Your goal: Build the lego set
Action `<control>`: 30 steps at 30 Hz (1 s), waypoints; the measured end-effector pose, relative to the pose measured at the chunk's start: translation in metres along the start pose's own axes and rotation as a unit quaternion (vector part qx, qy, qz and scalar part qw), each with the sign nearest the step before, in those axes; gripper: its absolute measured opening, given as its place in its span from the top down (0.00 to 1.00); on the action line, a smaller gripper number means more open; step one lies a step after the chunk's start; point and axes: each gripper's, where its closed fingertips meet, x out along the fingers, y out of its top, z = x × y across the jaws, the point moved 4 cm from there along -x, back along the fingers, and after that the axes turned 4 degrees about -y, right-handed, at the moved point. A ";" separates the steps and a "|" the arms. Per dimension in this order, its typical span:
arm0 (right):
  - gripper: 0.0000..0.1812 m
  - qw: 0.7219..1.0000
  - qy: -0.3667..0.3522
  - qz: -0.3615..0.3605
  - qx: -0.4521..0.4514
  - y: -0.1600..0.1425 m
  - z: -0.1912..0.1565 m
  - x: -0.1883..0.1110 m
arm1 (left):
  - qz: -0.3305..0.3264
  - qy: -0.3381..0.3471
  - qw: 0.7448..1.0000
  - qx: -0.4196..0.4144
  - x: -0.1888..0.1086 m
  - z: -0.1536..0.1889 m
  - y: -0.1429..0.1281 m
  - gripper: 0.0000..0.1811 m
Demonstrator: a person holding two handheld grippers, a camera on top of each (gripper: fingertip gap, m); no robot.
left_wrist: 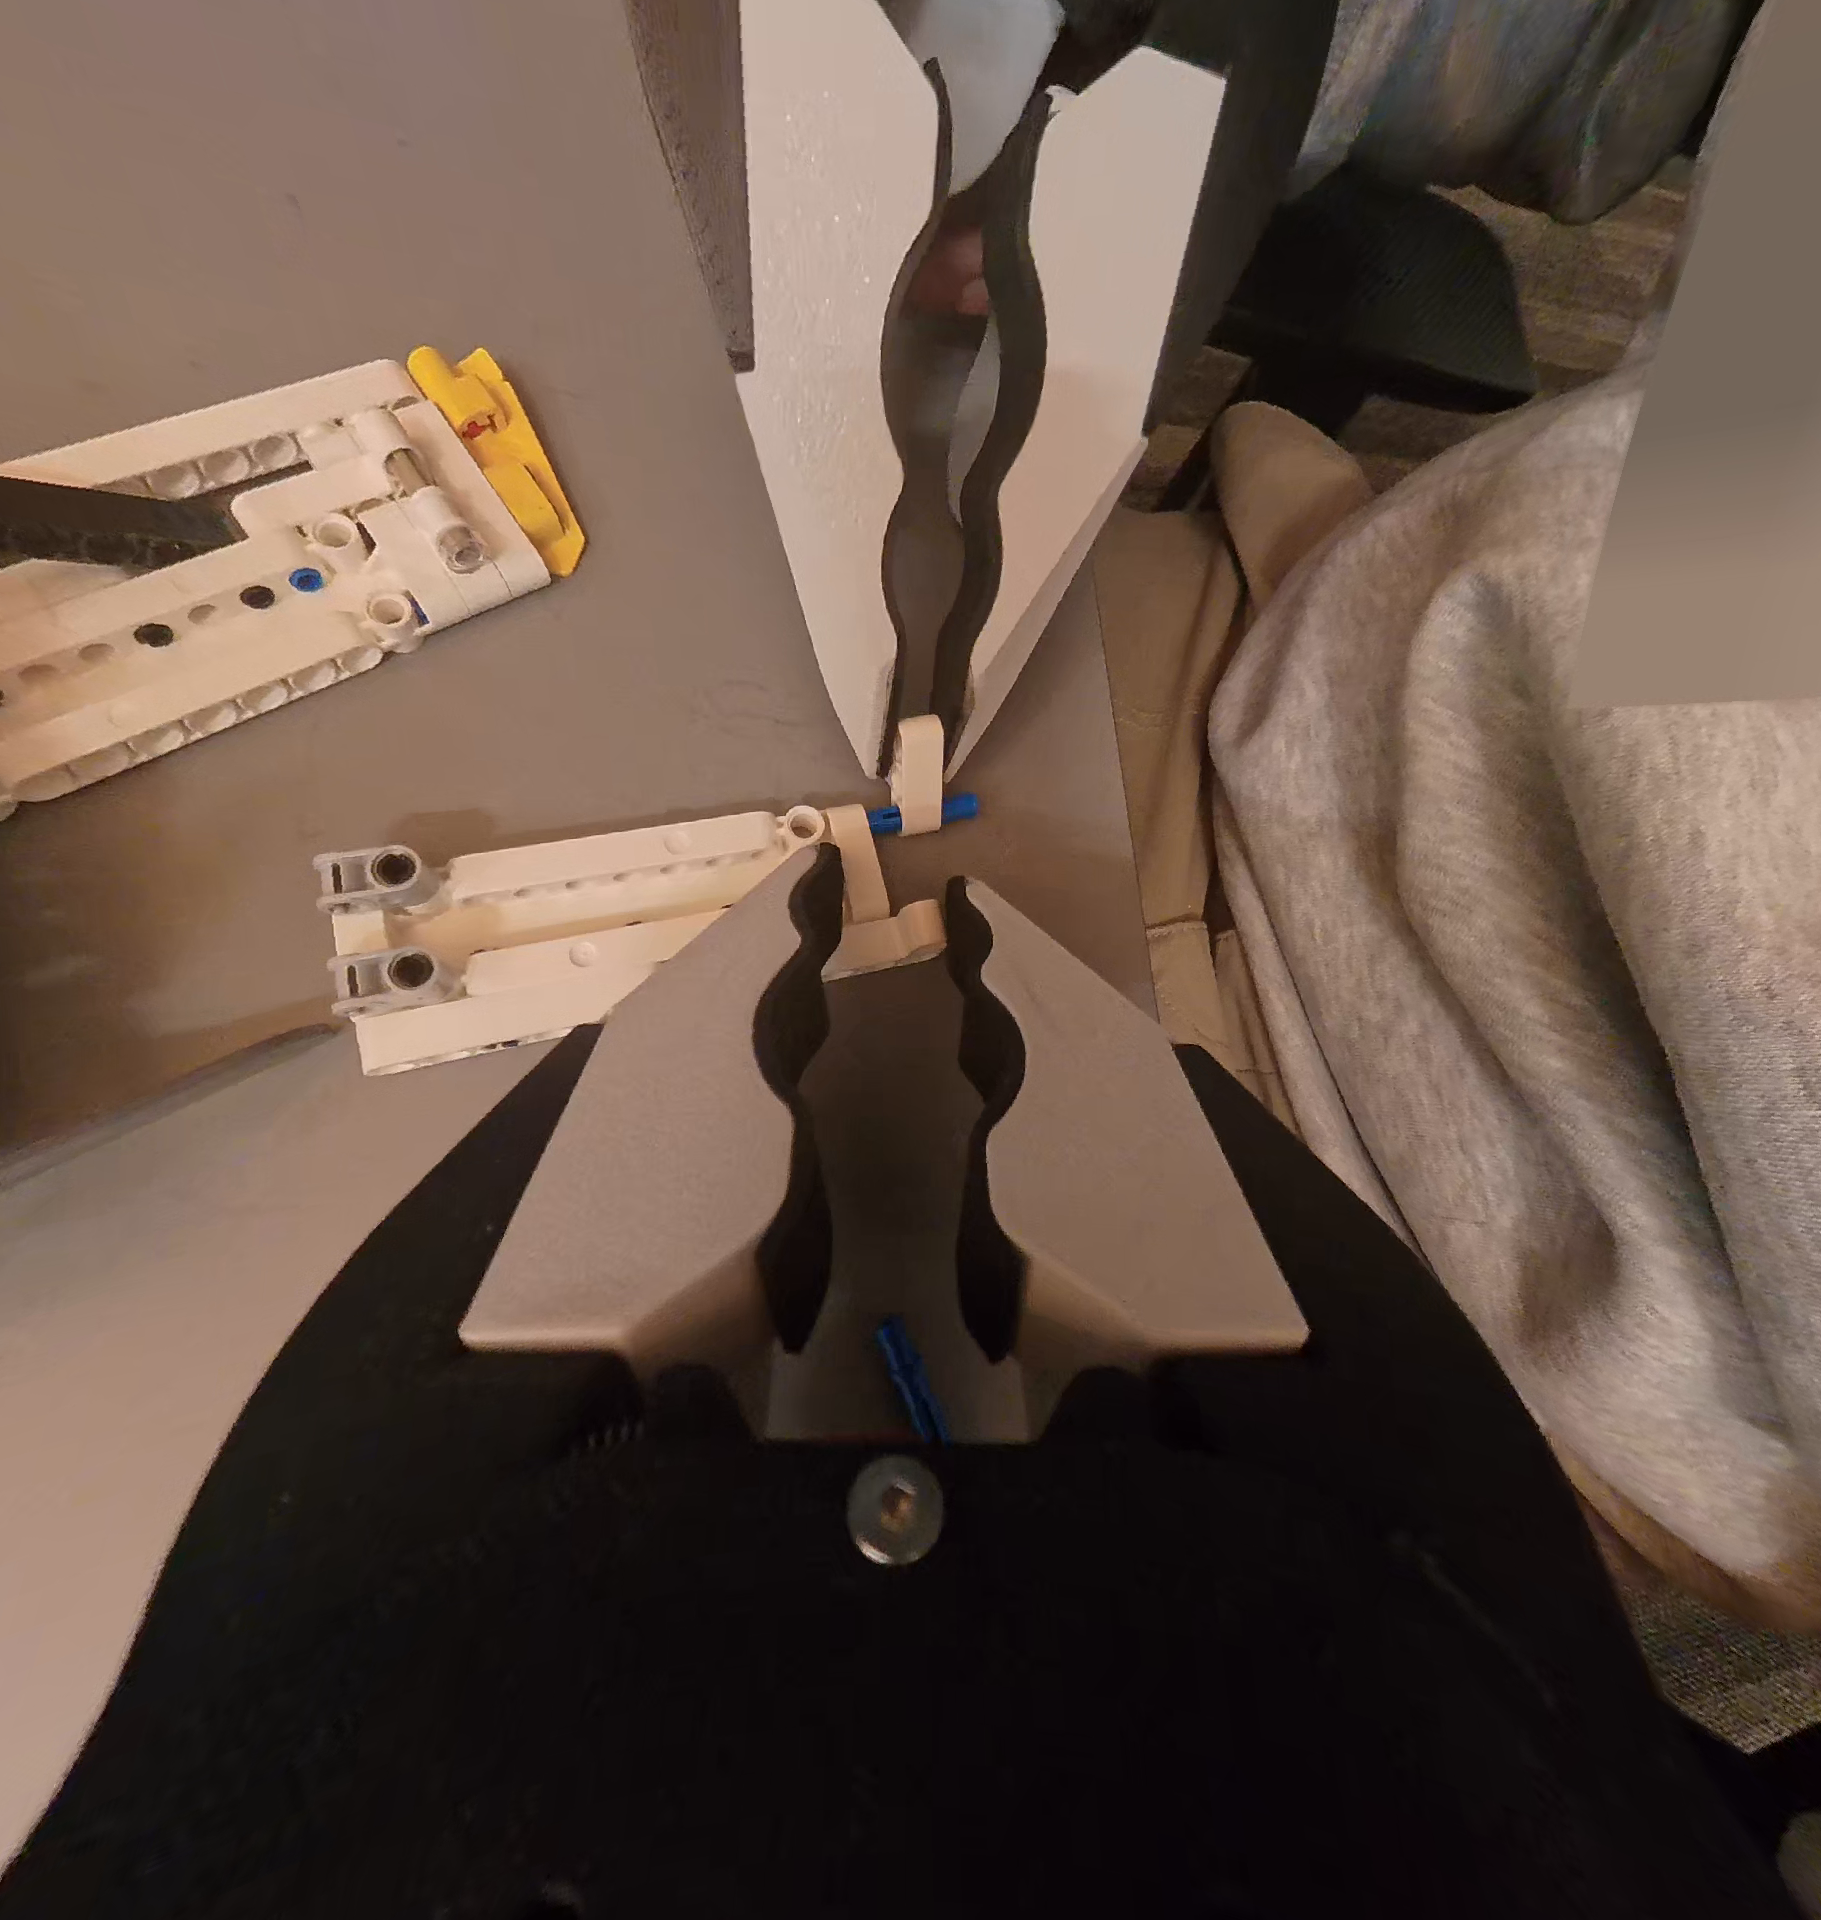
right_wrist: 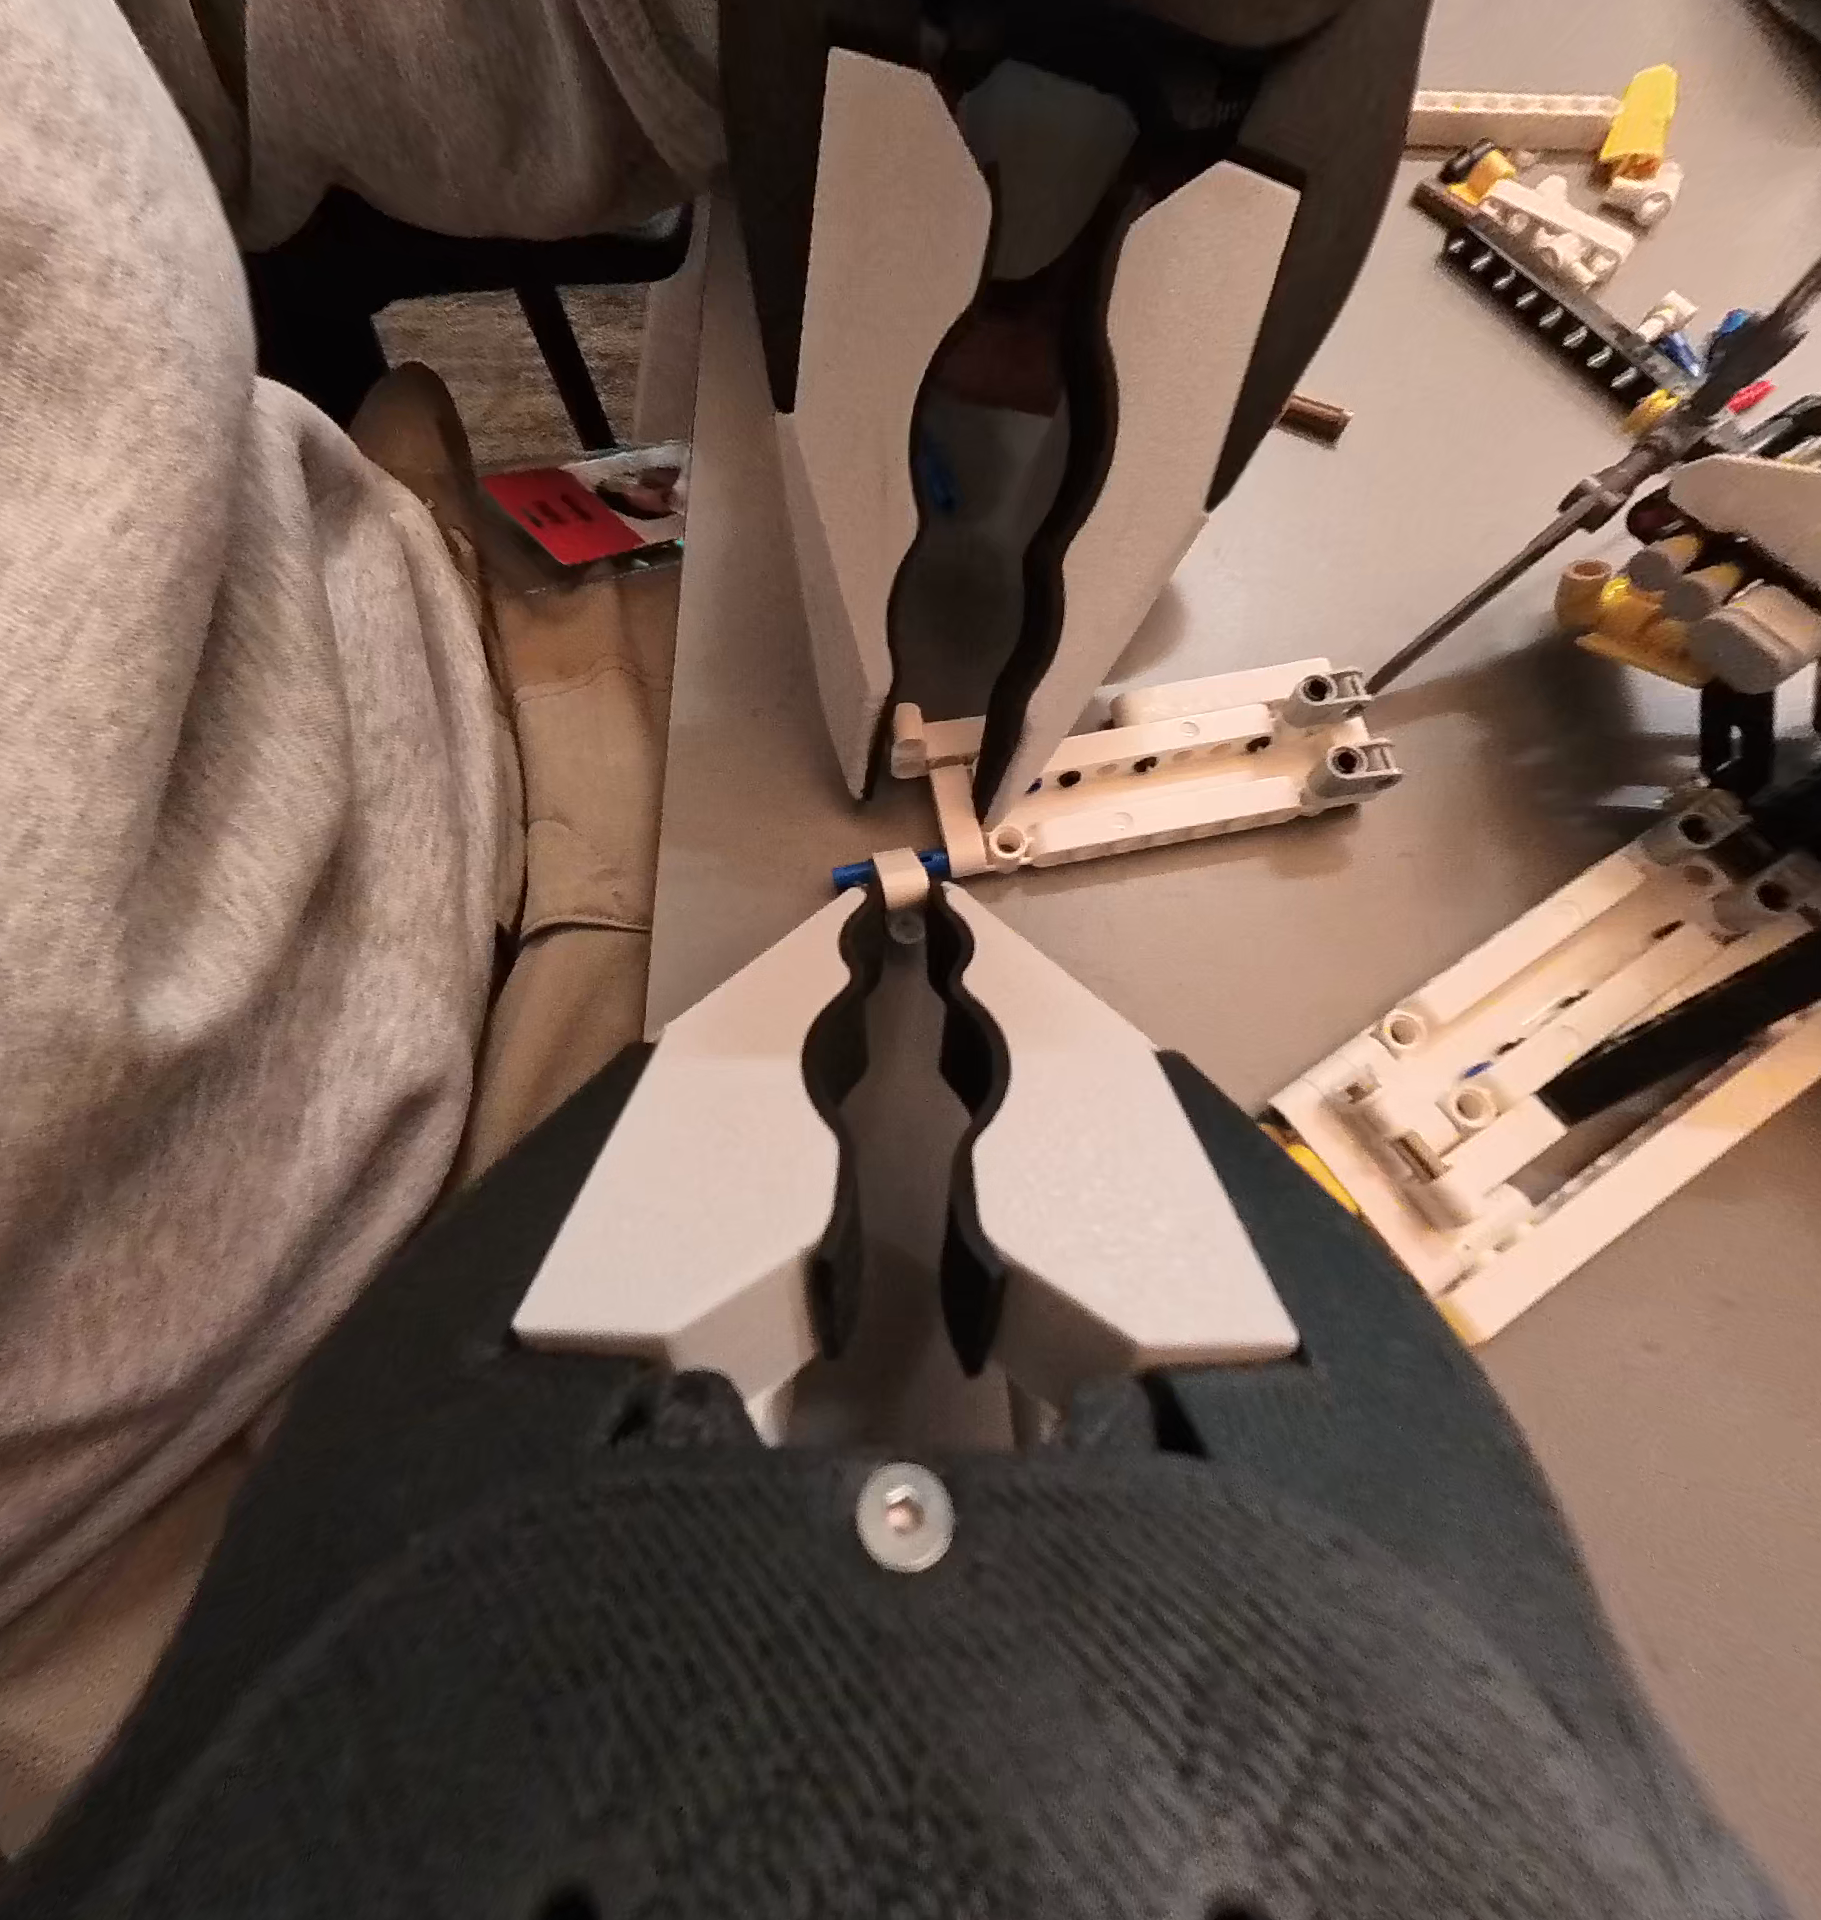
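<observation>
**Two tongs meet at the tabletop edge**

Where the grey tabletop (left_wrist: 262, 208) ends, a person in a grey sweatshirt (left_wrist: 1508, 935) and tan trousers (right_wrist: 573, 727) sits close against that edge. Below the edge lies carpet, with a red and white card (right_wrist: 584, 520) on the floor.

The right tongs (right_wrist: 904, 909) are pressed almost together and pinch a small white piece (right_wrist: 901, 873). A blue pin (right_wrist: 852, 873) runs through that piece and sticks out on both sides. The piece hangs just above the tabletop, right by the near edge.

The left tongs (left_wrist: 890, 883) are spread a little. They sit around the end of a small white frame (left_wrist: 573, 914). One tip touches the frame's thin cross beam, but I cannot tell if they squeeze it. The frame lies flat near the edge, with two grey connectors (left_wrist: 376, 920) at its far end. The blue pin is just beside the frame's corner hole (right_wrist: 1010, 840), not in it.

A loose blue pin (left_wrist: 911, 1392) lies far back between the left tongs.

Further in on the tabletop rests a big white panel with a yellow end (left_wrist: 262, 582). More lego parts (right_wrist: 1550, 208) lie towards the far corner.
</observation>
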 end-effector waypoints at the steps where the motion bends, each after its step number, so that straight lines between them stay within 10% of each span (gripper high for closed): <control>1: 0.97 1.000 -0.002 0.000 -0.002 0.000 0.000 0.000 | 0.000 0.000 1.000 0.000 0.000 0.000 0.000 0.89; 30: 0.97 0.995 -0.062 -0.053 -0.056 0.016 -0.008 -0.010 | 0.004 0.001 1.000 0.009 0.000 0.002 0.002 0.85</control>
